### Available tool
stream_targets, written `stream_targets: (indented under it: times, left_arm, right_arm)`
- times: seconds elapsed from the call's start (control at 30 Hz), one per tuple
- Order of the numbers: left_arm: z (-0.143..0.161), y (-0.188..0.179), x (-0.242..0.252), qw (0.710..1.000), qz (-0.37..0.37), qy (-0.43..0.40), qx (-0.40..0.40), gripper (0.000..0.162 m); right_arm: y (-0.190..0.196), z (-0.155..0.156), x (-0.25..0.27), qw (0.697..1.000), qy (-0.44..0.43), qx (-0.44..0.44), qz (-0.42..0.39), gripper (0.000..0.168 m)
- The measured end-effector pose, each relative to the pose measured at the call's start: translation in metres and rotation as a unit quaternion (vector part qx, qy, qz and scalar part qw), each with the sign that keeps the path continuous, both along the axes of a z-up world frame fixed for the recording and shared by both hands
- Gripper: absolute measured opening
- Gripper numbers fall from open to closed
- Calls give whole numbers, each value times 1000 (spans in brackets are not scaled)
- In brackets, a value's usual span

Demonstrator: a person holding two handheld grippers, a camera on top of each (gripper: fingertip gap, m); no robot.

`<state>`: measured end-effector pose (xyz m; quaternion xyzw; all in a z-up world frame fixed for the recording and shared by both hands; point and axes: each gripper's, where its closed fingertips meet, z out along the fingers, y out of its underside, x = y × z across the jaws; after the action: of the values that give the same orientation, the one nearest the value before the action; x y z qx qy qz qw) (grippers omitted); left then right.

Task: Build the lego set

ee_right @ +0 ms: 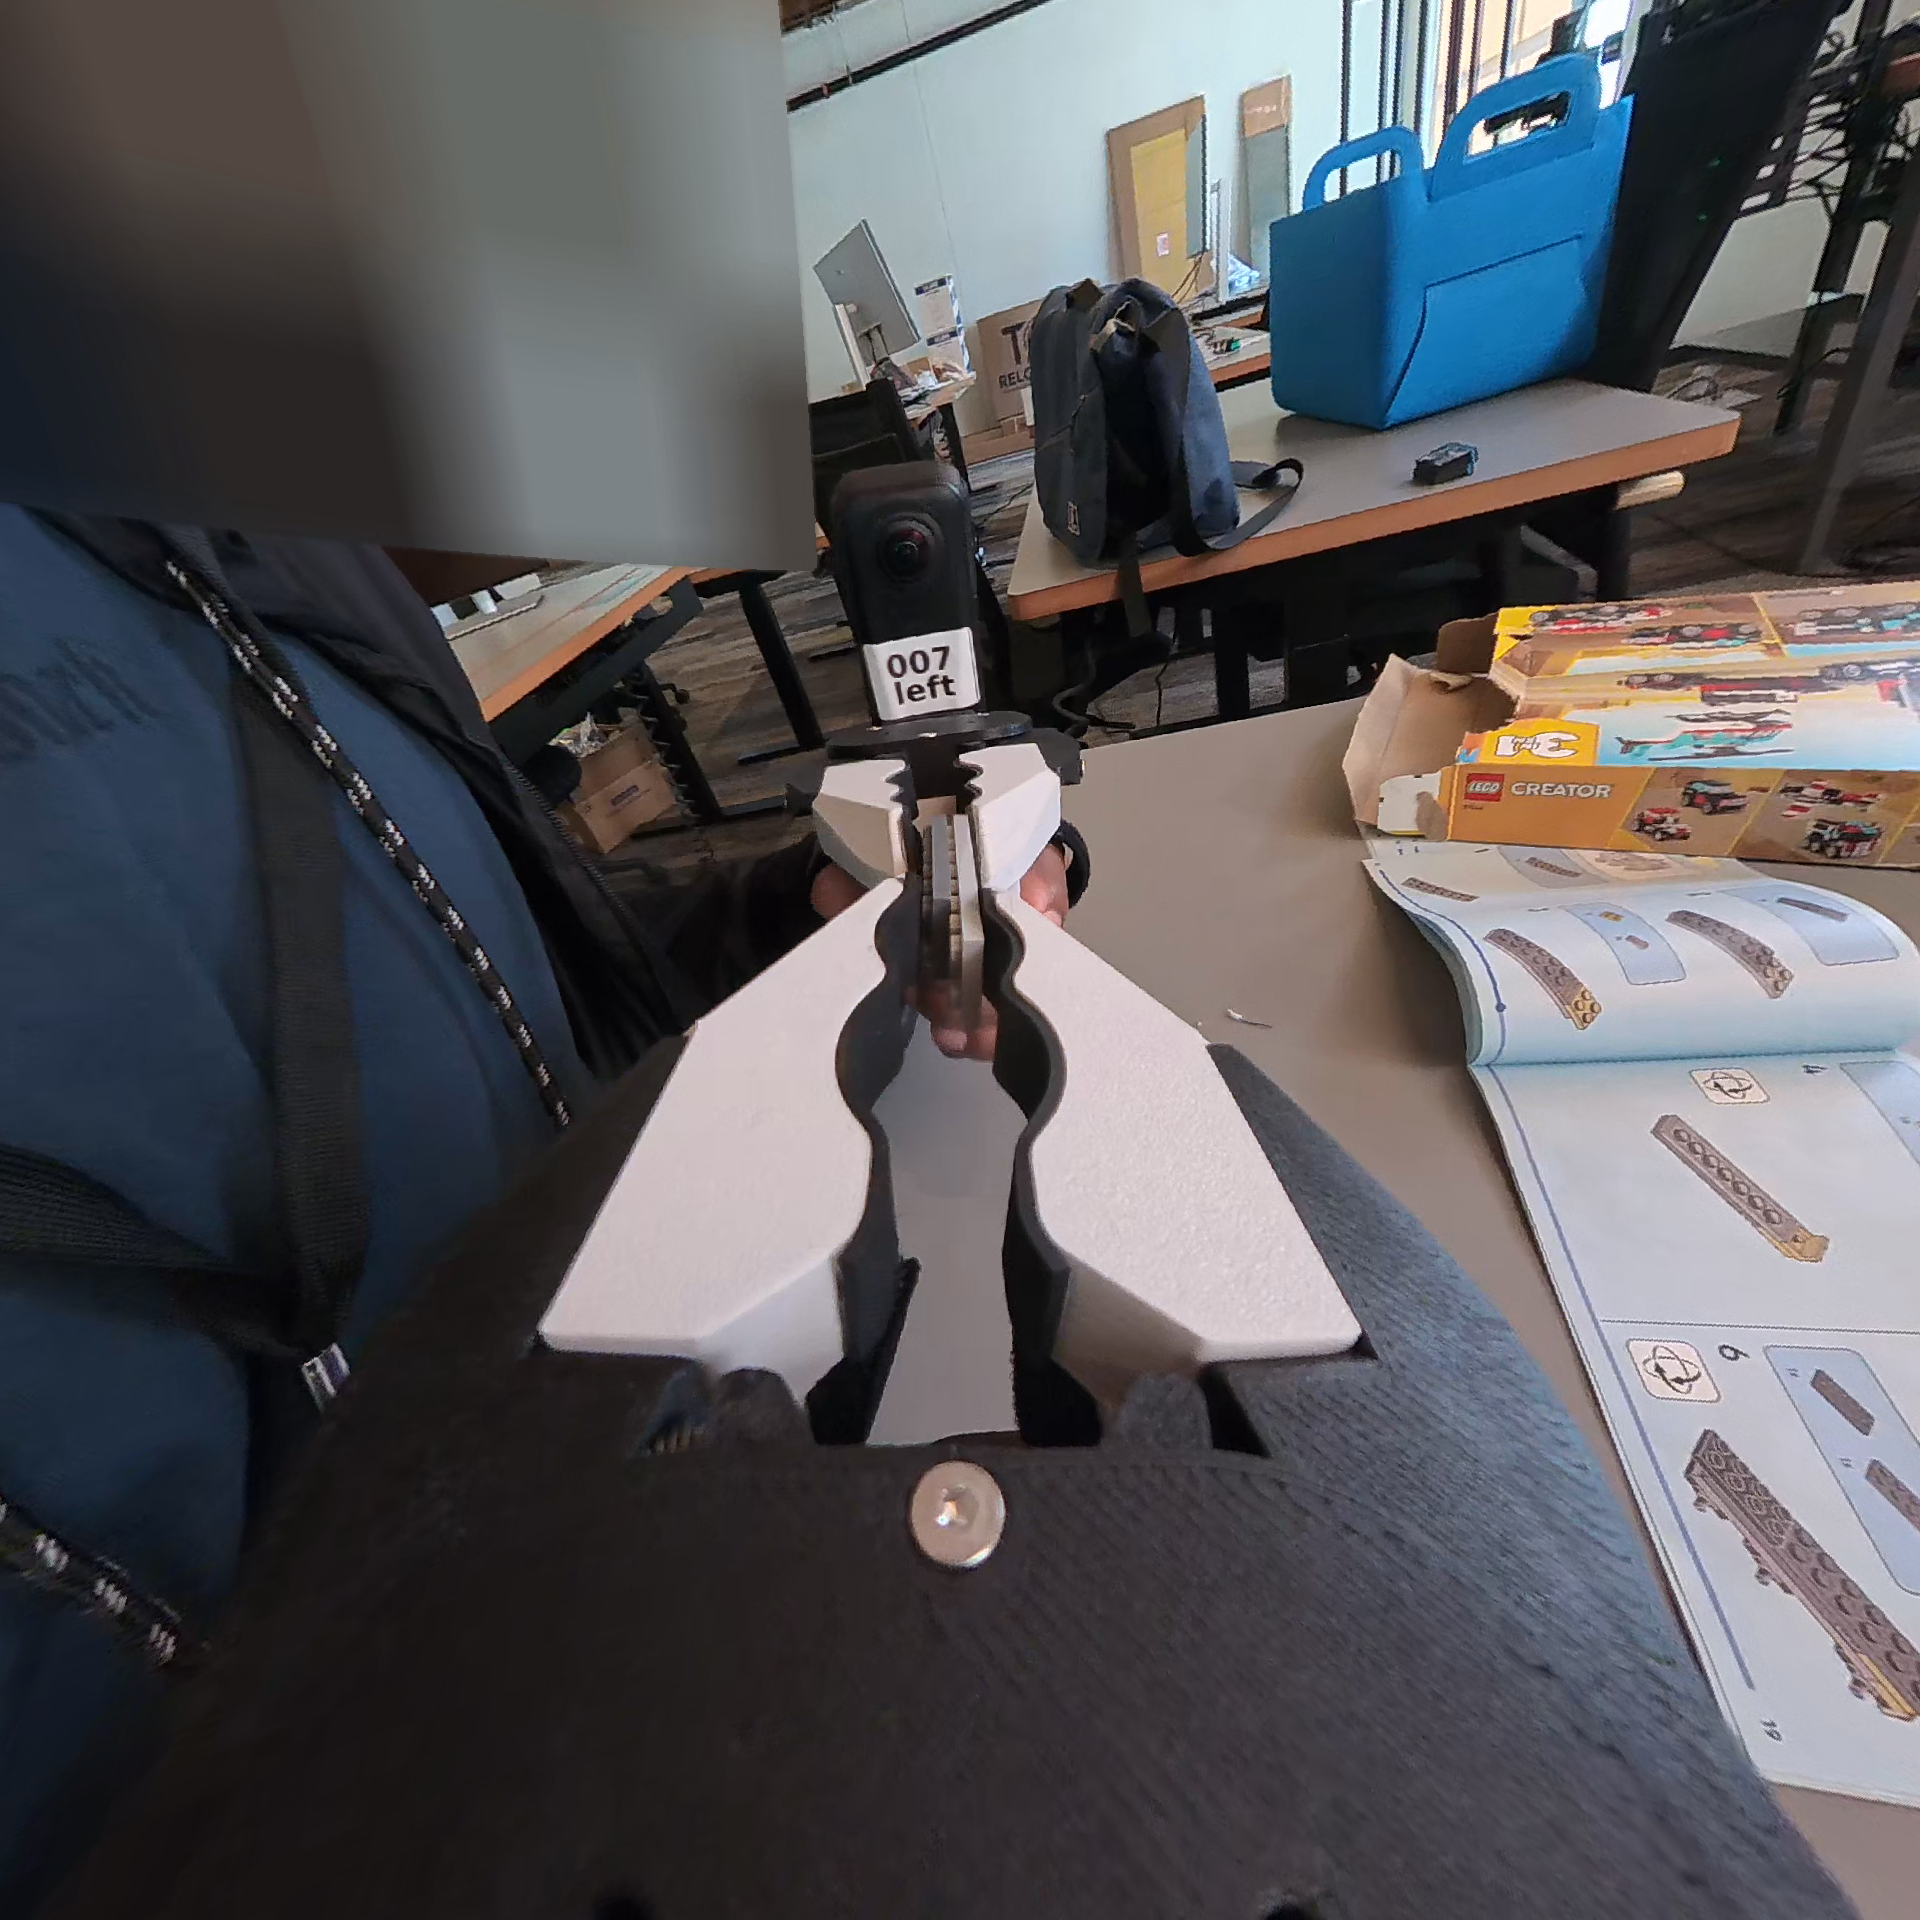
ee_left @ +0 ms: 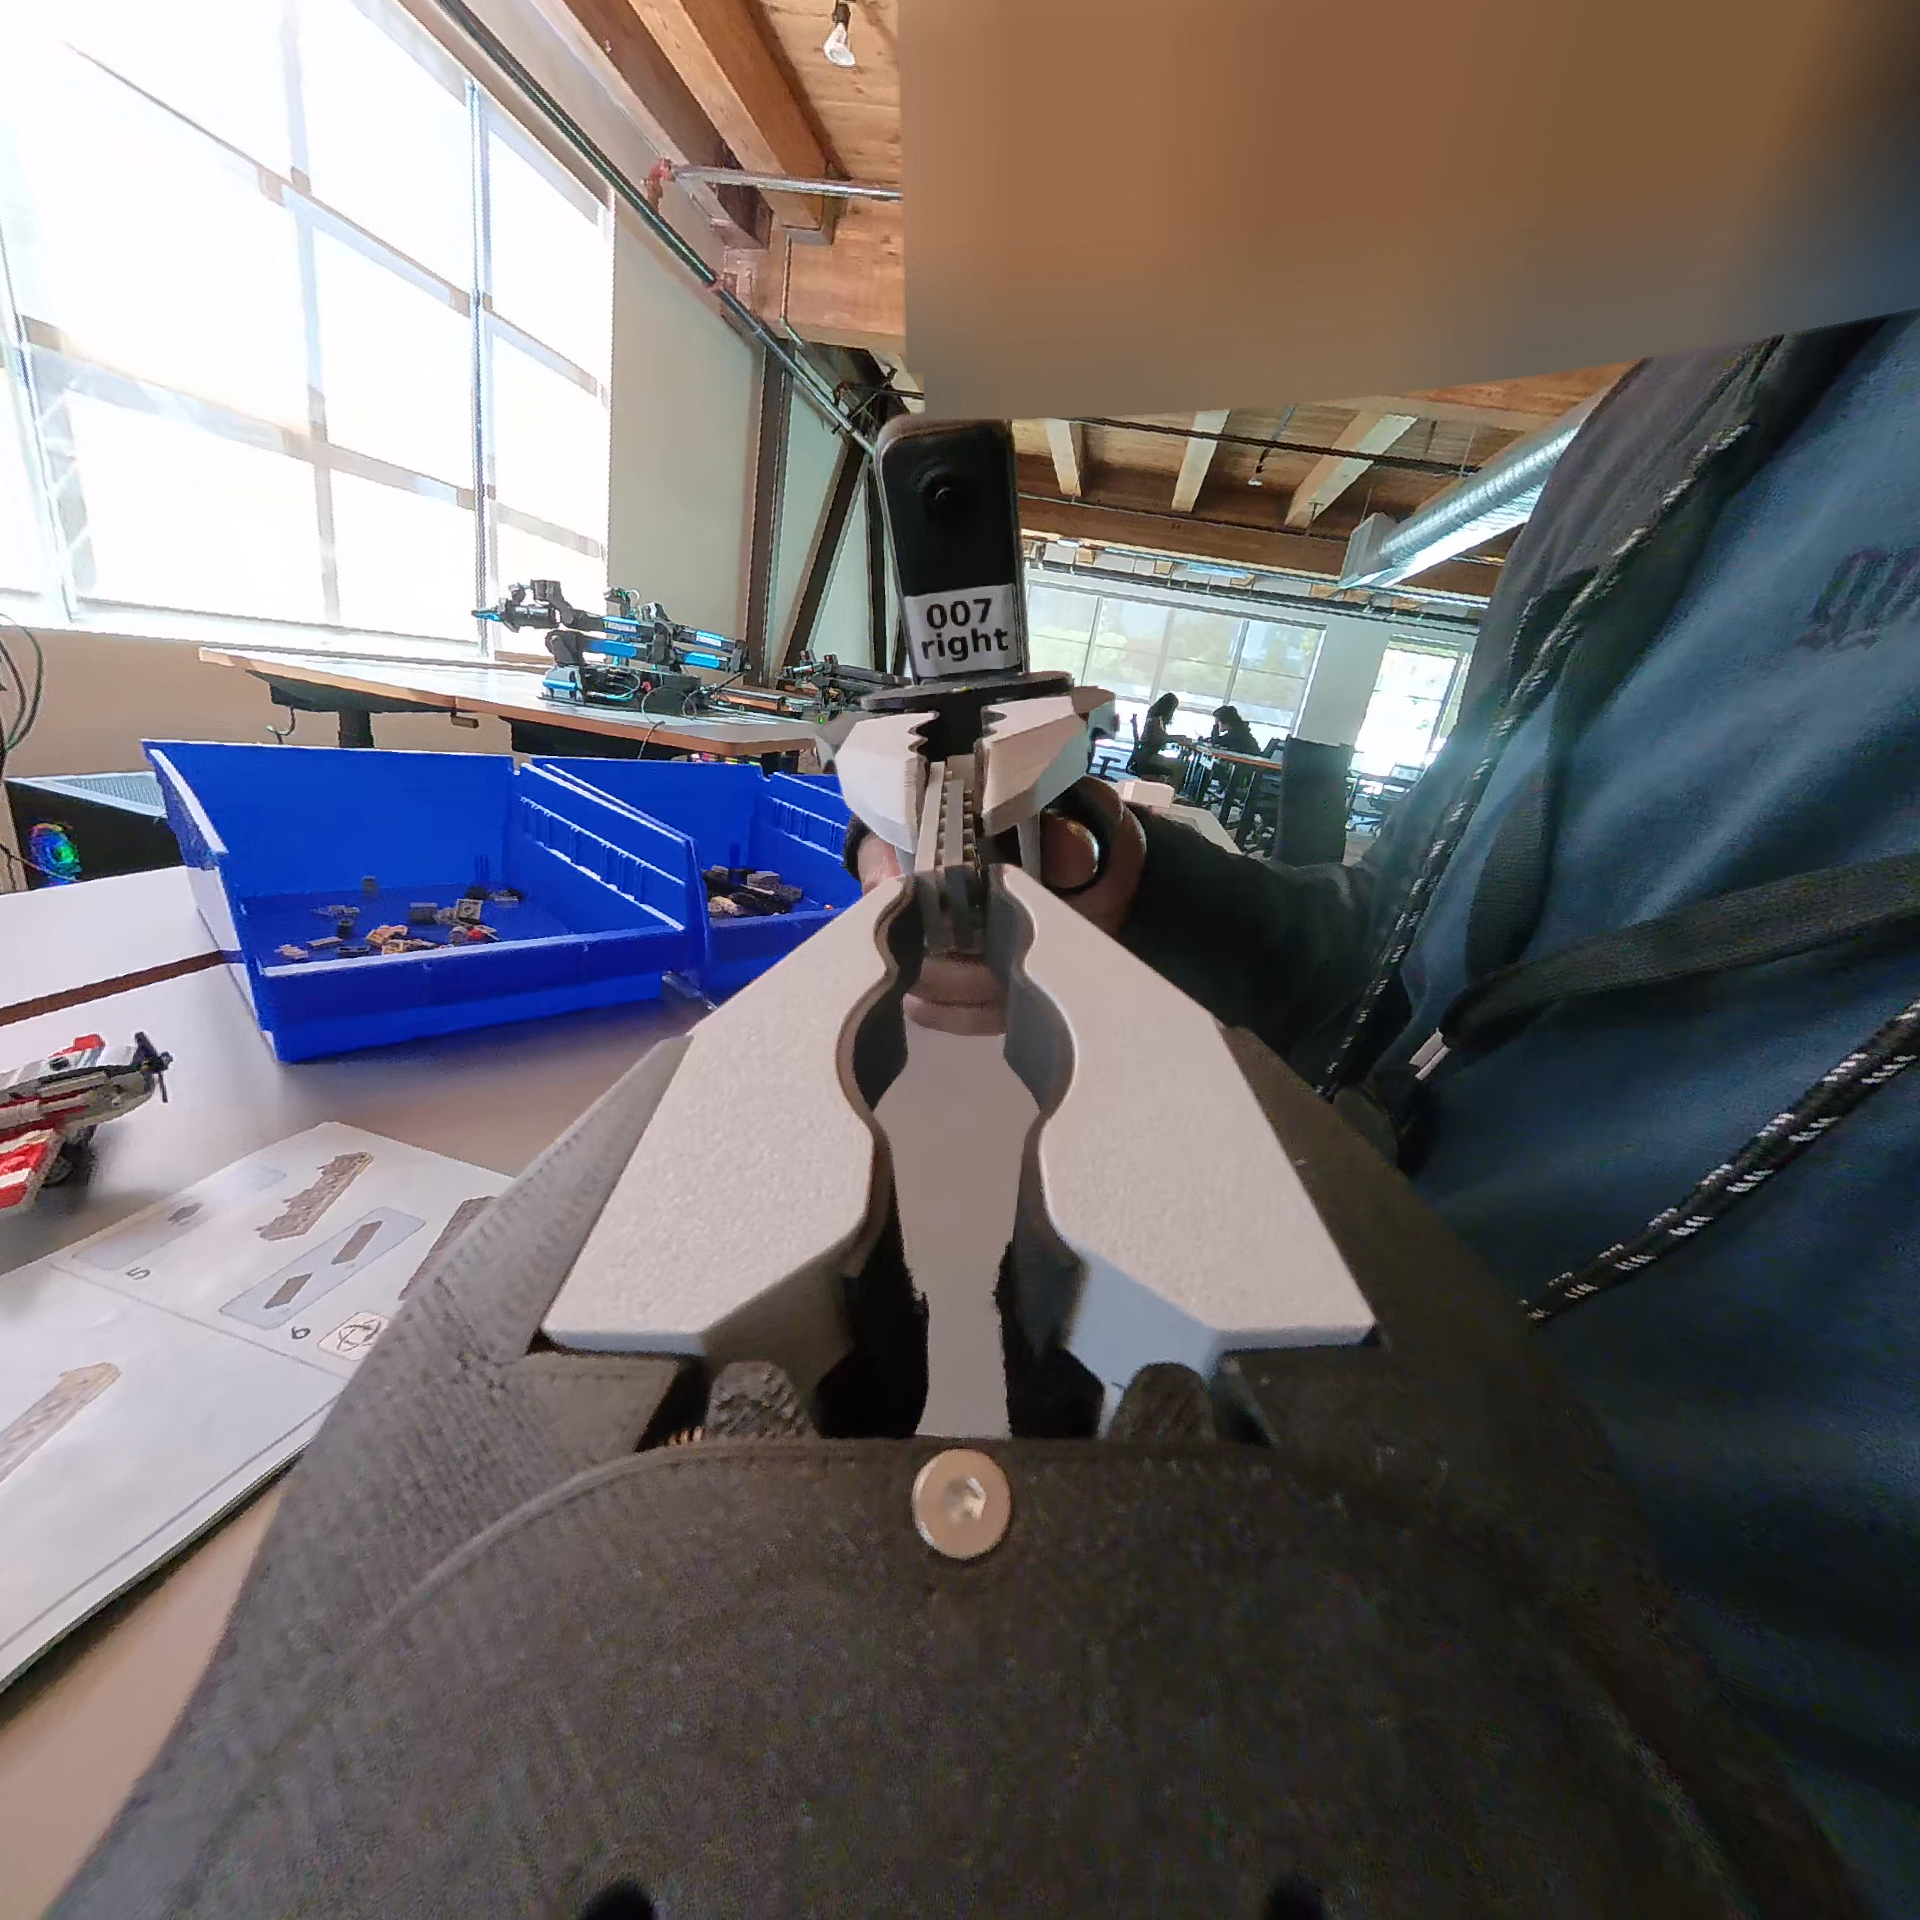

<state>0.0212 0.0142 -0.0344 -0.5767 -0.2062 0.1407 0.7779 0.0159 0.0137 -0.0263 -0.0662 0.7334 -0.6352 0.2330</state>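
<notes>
The person in the blue hoodie (ee_left: 1683, 831) holds both grippers up off the grey table (ee_right: 1247, 935), nose to nose. On it lie the open instruction booklet (ee_right: 1714, 1195), two blue bins (ee_left: 436, 883) of loose bricks, the torn set box (ee_right: 1683, 727) and a red-and-white model (ee_left: 62, 1101). The left gripper (ee_left: 951, 914) and right gripper (ee_right: 948, 935) are each clamped on opposite ends of one thin grey plate (ee_right: 943, 904), edge-on between their tips.
</notes>
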Motion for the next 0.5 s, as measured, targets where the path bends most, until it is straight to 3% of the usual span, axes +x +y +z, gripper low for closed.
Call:
stream_targets:
  times: [0.5]
  left_arm:
    - [3,-1,1,1000,-21,-6,18,9]
  right_arm:
    - [0,1,4,1000,23,-13,-9,10]
